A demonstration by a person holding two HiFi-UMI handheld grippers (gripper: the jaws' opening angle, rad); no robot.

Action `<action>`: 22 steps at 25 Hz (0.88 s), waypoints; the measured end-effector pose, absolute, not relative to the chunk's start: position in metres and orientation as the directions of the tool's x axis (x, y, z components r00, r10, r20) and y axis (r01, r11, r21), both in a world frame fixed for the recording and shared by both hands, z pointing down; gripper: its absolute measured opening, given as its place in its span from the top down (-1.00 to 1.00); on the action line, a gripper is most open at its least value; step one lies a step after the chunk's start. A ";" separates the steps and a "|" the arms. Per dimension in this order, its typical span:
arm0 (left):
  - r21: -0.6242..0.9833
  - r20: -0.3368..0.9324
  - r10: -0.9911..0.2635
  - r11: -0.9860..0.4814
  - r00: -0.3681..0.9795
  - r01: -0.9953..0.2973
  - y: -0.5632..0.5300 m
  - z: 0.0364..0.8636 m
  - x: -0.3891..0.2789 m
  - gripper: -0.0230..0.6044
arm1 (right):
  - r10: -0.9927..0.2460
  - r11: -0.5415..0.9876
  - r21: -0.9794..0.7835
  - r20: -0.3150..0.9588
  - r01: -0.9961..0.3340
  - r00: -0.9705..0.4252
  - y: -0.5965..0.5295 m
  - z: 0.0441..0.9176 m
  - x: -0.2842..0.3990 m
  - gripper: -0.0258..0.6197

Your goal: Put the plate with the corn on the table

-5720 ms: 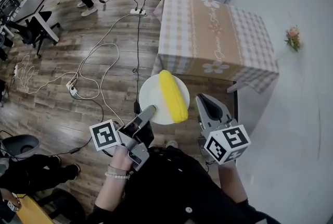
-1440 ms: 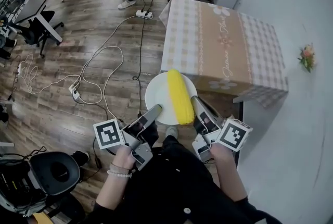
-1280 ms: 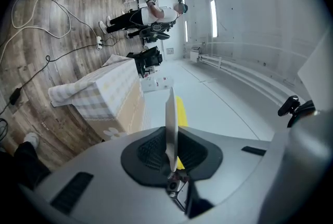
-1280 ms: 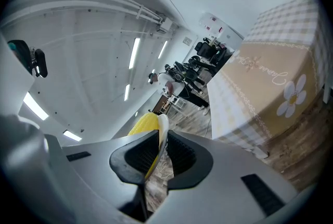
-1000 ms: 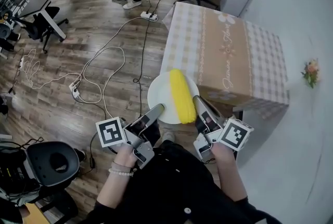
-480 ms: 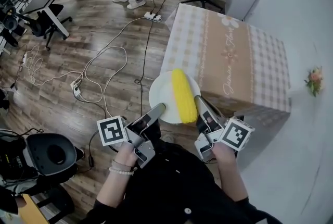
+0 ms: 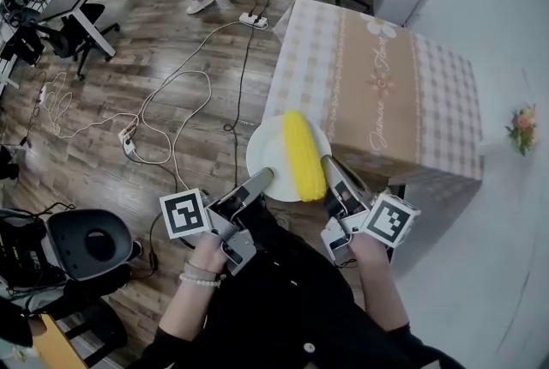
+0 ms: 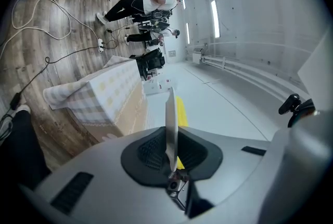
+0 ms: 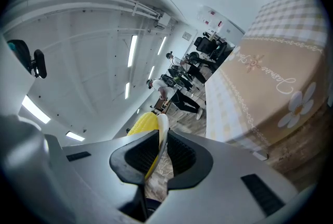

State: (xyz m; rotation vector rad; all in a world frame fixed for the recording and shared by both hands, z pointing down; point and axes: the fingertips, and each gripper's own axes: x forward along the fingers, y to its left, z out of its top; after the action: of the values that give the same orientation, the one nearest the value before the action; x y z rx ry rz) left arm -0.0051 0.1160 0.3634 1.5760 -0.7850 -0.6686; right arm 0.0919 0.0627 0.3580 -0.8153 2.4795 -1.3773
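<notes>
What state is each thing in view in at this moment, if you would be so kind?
plate: held in the air by its rim, not yet on the table
corn: lying lengthwise on the plate
left gripper: shut on the plate's near-left rim
right gripper: shut on the plate's near-right rim, beside the corn
table: covered with a checked cloth
</notes>
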 end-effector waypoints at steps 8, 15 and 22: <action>0.990 0.007 -0.763 -0.084 0.646 -0.110 0.106 0.360 0.006 0.77 | -0.593 0.397 -0.833 0.088 -0.386 -0.801 0.057 0.354 0.105 0.67; 0.989 0.002 -0.733 -0.097 0.681 -0.108 0.086 0.364 0.012 0.77 | -0.627 0.375 -0.832 0.097 -0.409 -0.773 0.042 0.359 0.114 0.67; 0.989 0.008 -0.717 -0.096 0.697 -0.110 0.056 0.366 0.010 0.77 | -0.643 0.356 -0.833 0.109 -0.423 -0.758 0.015 0.362 0.113 0.68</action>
State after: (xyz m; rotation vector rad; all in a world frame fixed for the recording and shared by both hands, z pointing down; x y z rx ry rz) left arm 0.0099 0.0558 0.3665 1.6123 -0.6875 -0.5824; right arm 0.1132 0.0149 0.3620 -0.9563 2.3820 -1.3555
